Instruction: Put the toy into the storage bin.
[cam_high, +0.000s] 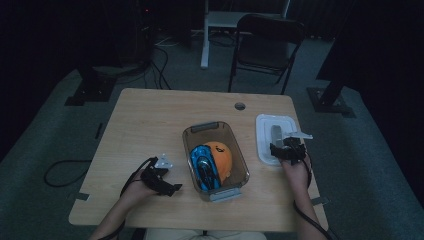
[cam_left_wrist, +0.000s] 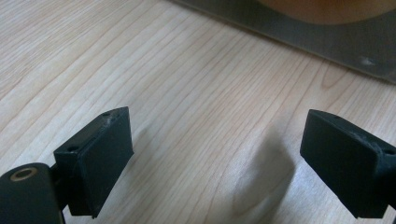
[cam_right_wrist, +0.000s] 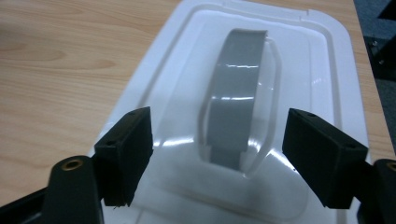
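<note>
High view shows the right tool poised over the white lid, which lies flat on the desk just right of the clear bin. Its jaws stand apart, holding nothing, with the lid's grey handle between and just ahead of them. Likely fault: pads closing off-centre may slip on the glossy plastic or catch the rim and tilt the lid. The left tool, jaws wide and empty, rests over bare desk left of the bin, well apart from the lid.
</note>
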